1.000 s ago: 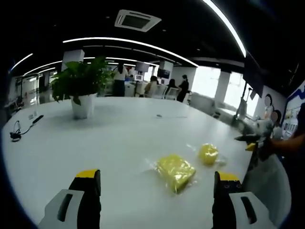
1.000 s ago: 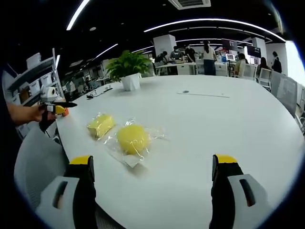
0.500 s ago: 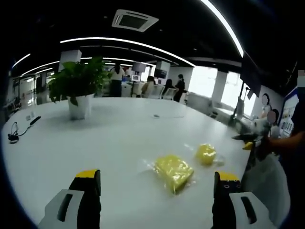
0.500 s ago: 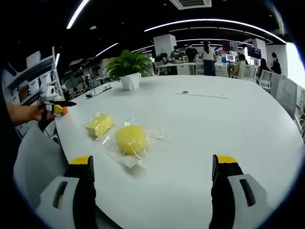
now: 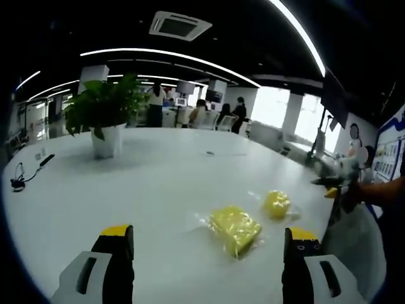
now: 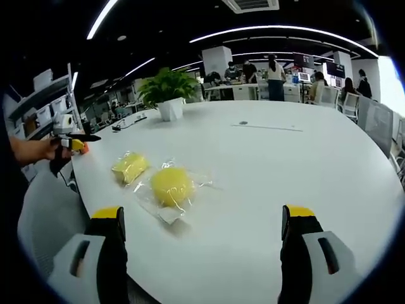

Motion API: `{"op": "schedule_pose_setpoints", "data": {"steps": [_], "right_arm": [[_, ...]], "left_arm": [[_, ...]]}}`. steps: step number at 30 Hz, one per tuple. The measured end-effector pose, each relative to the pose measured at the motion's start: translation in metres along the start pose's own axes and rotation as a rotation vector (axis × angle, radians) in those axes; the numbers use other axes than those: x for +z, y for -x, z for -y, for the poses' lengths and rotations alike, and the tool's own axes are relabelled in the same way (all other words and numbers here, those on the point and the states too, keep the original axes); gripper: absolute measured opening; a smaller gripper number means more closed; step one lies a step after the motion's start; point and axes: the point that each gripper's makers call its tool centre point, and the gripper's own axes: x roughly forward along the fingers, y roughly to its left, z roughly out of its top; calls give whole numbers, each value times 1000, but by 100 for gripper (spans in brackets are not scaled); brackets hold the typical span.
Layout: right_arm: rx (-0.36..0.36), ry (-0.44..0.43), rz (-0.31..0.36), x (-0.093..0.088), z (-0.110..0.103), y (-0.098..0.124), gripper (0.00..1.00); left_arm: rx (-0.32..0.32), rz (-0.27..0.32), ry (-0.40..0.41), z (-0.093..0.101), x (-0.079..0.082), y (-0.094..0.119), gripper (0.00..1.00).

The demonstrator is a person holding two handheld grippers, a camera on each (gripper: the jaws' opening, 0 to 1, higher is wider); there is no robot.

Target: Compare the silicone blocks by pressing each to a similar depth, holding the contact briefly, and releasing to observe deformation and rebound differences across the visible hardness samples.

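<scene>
No block has yet been pressed; the approach is judged to be the step in hand. On the white table (image 5: pixel 158 190), the square yellow silicone block (image 5: pixel 235 228) lies left of the round yellow silicone block (image 5: pixel 276 204), both in clear wrappers. The left gripper (image 5: pixel 205 253) is held wide open and empty, as is the right gripper (image 6: pixel 202 250). Next, one gripper must be lowered onto a block.

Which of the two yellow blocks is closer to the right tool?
The round block in its clear bag; it lies nearer the right tool in the right gripper view. The squarer block sits beyond it, toward the left tool.
</scene>
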Motion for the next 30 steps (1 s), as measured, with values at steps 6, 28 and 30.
{"op": "schedule_pose_setpoints", "data": {"steps": [6,28,30], "right_arm": [[6,1,-5,1,-3,-1,96],[11,-2,-2,1,-9,0,96],[10,-3,-4,1,-9,0,96]], "left_arm": [[-3,-4,8,-1,-3,1,100],[-9,-6,13,1,-7,1,100],[-10,-4,16,1,-7,1,100]]}}
